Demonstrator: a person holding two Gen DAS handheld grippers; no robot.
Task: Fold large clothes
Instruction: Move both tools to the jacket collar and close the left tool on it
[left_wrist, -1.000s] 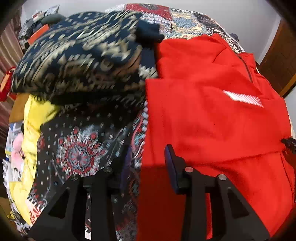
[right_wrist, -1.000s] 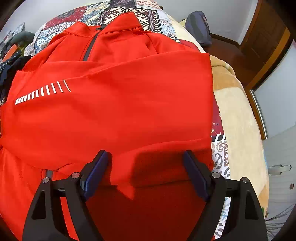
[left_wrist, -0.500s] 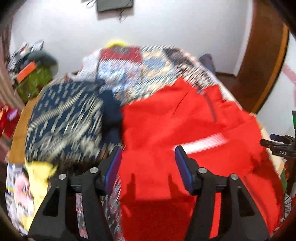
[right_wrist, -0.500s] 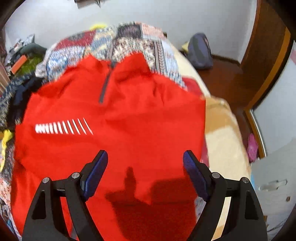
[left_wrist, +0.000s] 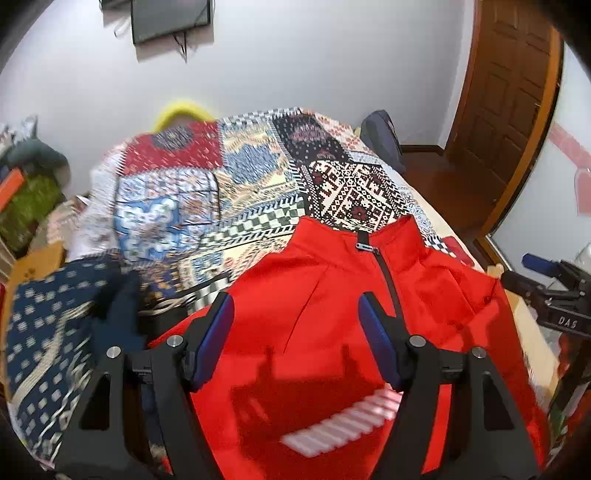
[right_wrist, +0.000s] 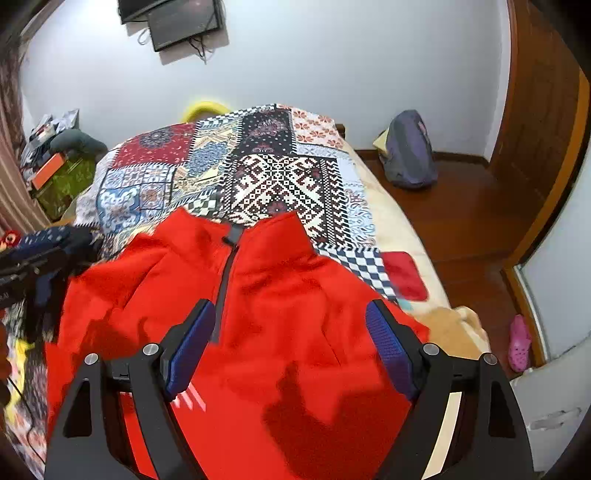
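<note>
A red zip-neck jacket (left_wrist: 332, 295) lies flat on the patchwork bedspread (left_wrist: 229, 192), collar toward the far wall, with a white striped mark (left_wrist: 343, 424) on its chest. It also shows in the right wrist view (right_wrist: 288, 302). My left gripper (left_wrist: 295, 332) is open and empty above the jacket's left chest. My right gripper (right_wrist: 291, 339) is open and empty above the jacket's right side. The right gripper's tip also shows at the edge of the left wrist view (left_wrist: 550, 284).
A pile of navy patterned clothes (left_wrist: 51, 332) lies to the jacket's left. A blue bag (right_wrist: 408, 151) sits on the wooden floor by the far wall. A wooden door (left_wrist: 509, 96) stands at the right. A pink shoe (right_wrist: 519, 341) lies beside the bed.
Both grippers have lifted up and back from the jacket, so the wall and the whole collar come into view. The left gripper has opened wider and moved right over the jacket.
</note>
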